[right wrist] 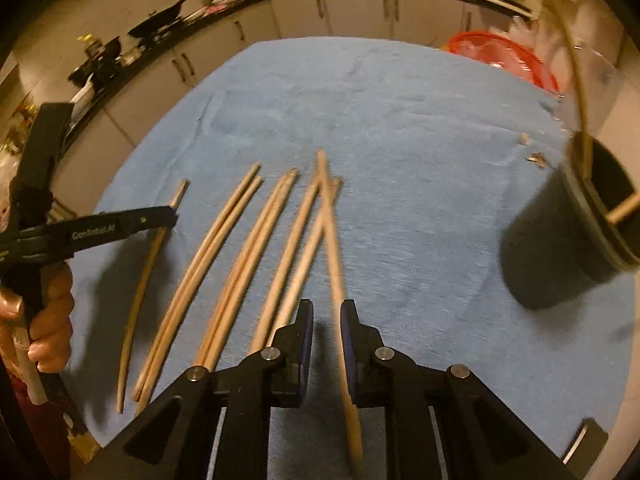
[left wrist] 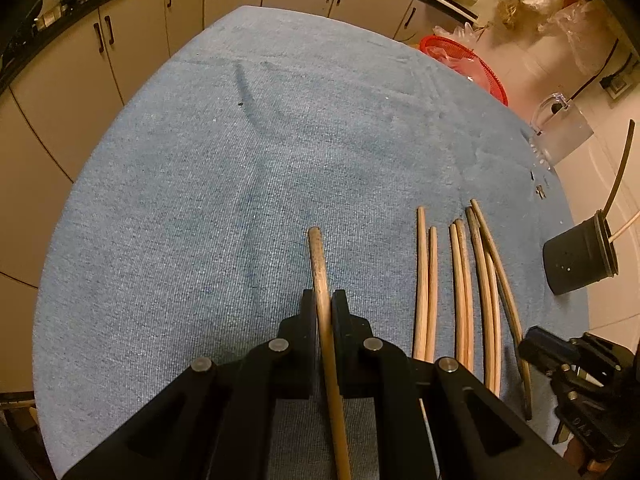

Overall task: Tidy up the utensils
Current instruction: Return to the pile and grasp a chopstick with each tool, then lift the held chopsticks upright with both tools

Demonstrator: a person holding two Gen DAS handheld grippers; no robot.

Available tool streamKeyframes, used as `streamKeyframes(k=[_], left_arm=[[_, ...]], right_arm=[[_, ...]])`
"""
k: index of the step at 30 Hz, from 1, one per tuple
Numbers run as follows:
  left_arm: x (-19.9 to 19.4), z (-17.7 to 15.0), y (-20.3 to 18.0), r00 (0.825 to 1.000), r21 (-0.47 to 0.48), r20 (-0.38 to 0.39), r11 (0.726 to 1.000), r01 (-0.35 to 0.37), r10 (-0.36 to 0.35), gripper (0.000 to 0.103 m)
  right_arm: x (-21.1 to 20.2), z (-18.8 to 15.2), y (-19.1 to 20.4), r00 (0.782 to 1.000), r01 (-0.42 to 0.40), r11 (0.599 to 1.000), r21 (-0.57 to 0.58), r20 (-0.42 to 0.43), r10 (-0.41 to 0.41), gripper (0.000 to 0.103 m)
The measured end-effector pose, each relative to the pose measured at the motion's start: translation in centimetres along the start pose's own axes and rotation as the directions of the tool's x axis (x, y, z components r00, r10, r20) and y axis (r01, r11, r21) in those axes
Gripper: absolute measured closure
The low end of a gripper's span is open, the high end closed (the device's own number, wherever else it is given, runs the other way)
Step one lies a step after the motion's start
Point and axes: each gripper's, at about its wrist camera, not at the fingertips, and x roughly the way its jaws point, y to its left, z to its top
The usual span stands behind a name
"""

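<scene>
My left gripper (left wrist: 324,300) is shut on a wooden chopstick (left wrist: 320,264) that points forward over the blue cloth (left wrist: 224,184). To its right several chopsticks (left wrist: 460,288) lie in a row. My right gripper (right wrist: 326,312) has its jaws a little apart with one chopstick (right wrist: 334,256) between them, against the right pad; the frame is blurred. Several chopsticks (right wrist: 240,248) lie to its left. A black holder cup (right wrist: 568,232) stands tilted at the right with two sticks in it. It also shows in the left wrist view (left wrist: 576,256). The left gripper also shows in the right wrist view (right wrist: 120,224).
A red basket (left wrist: 464,60) sits beyond the table's far right edge, next to a clear plastic jug (left wrist: 560,128). Small scraps (right wrist: 534,158) lie on the cloth near the cup. Kitchen cabinets (left wrist: 132,32) run behind the table.
</scene>
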Motion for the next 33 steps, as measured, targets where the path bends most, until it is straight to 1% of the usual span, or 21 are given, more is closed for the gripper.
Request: streamKeyframes(k=[4,5,6,7,8,10,11,12,14,16,17,20,21,22,23,24,25,27,29,31,33], left_arm=[[-0.7,-0.4,0.6,1.000,0.004,0.005,1.000,0.006,-0.006,0.095],[-0.8,-0.5,0.6,1.000,0.005,0.006,1.000,0.006,-0.006,0.095],[-0.9,-0.6,0.7,1.000,0.006,0.008,1.000,0.005,-0.005,0.095],[-1.0,-0.6,0.7,1.000,0.007,0.010,1.000,0.003,-0.003,0.095],[-1.1,-0.7,0.8,1.000,0.008,0.013,1.000,0.003,-0.003,0.095],[-1.1,-0.8,0.8,1.000,0.010,0.018,1.000,0.002,-0.002,0.095],[-1.2,-0.9,0.8,1.000,0.011,0.019,1.000,0.002,-0.002,0.095],[-1.2,-0.9,0.8,1.000,0.012,0.018,1.000,0.001,-0.002,0.095],[-1.2,-0.9,0.7,1.000,0.015,0.016,1.000,-0.002,0.001,0.095],[-1.2,-0.8,0.7,1.000,0.015,0.012,1.000,-0.002,0.002,0.095],[-1.3,-0.8,0.7,1.000,0.016,0.011,1.000,0.000,0.000,0.095],[-1.3,-0.7,0.5,1.000,0.020,0.011,1.000,0.000,0.000,0.095],[-1.3,-0.7,0.4,1.000,0.025,0.012,1.000,-0.005,0.005,0.095],[-1.3,-0.7,0.3,1.000,0.028,0.014,1.000,-0.010,0.009,0.095],[-1.2,-0.6,0.2,1.000,0.032,0.015,0.999,-0.014,0.013,0.095],[-1.2,-0.6,0.1,1.000,0.039,0.015,0.999,-0.018,0.018,0.095],[-1.2,-0.6,0.1,1.000,0.038,0.013,0.999,-0.020,0.019,0.095],[-1.1,-0.4,0.0,1.000,0.032,0.006,0.999,-0.017,0.017,0.095],[-1.1,-0.2,0.0,1.000,0.033,-0.002,0.999,-0.018,0.018,0.095],[-1.0,0.1,0.0,1.000,0.036,-0.008,0.999,-0.017,0.017,0.095],[-0.8,0.5,-0.2,1.000,0.042,-0.010,0.999,-0.018,0.019,0.095]], right_arm=[[-0.2,-0.5,0.3,0.999,-0.009,1.000,-0.004,0.036,0.009,0.086],[-0.3,-0.7,0.6,0.999,-0.005,1.000,-0.015,0.045,0.006,0.083],[-0.5,-0.8,0.6,0.999,0.006,1.000,-0.025,0.044,-0.005,0.074],[-0.5,-0.9,0.7,0.999,0.021,0.999,-0.033,0.039,-0.020,0.070],[-0.2,-0.9,0.6,0.999,0.038,0.999,-0.029,0.031,-0.037,0.068],[0.8,-1.0,0.5,0.999,0.041,0.999,-0.027,0.008,-0.041,0.069],[1.1,-1.2,0.2,0.999,0.043,0.999,-0.024,-0.001,-0.043,0.070],[0.9,-1.4,0.1,0.999,0.051,0.998,-0.022,0.019,-0.051,0.082],[0.7,-2.0,-0.2,0.998,0.069,0.998,-0.002,-0.002,-0.069,0.092],[0.0,-3.0,-1.0,0.999,0.044,0.997,0.056,-0.027,-0.043,0.093],[-0.6,-4.0,-1.3,0.999,0.028,0.996,0.086,-0.046,-0.024,0.093],[-1.8,-6.6,-1.3,0.996,0.009,0.994,0.105,-0.094,0.000,0.093],[-2.3,-7.1,-1.5,0.996,0.002,0.993,0.118,-0.091,0.009,0.092],[-2.9,-7.2,-1.7,0.997,0.012,0.992,0.122,-0.073,-0.003,0.092],[-3.6,-6.9,-1.8,0.998,0.040,0.993,0.109,-0.043,-0.035,0.090],[-4.0,-6.2,-1.9,0.998,0.063,0.994,0.089,-0.012,-0.062,0.084],[-4.2,-5.4,-1.9,0.997,0.074,0.994,0.080,0.010,-0.075,0.082],[-3.9,-3.3,-2.4,0.999,0.031,0.996,0.084,0.042,-0.035,0.080],[-2.2,-0.9,-2.6,1.000,-0.001,0.996,0.084,0.027,-0.001,0.078],[-0.2,1.1,-2.7,1.000,-0.007,0.998,0.069,-0.002,0.008,0.078],[1.5,2.5,-2.4,1.000,0.009,0.998,0.056,-0.021,-0.008,0.078]])
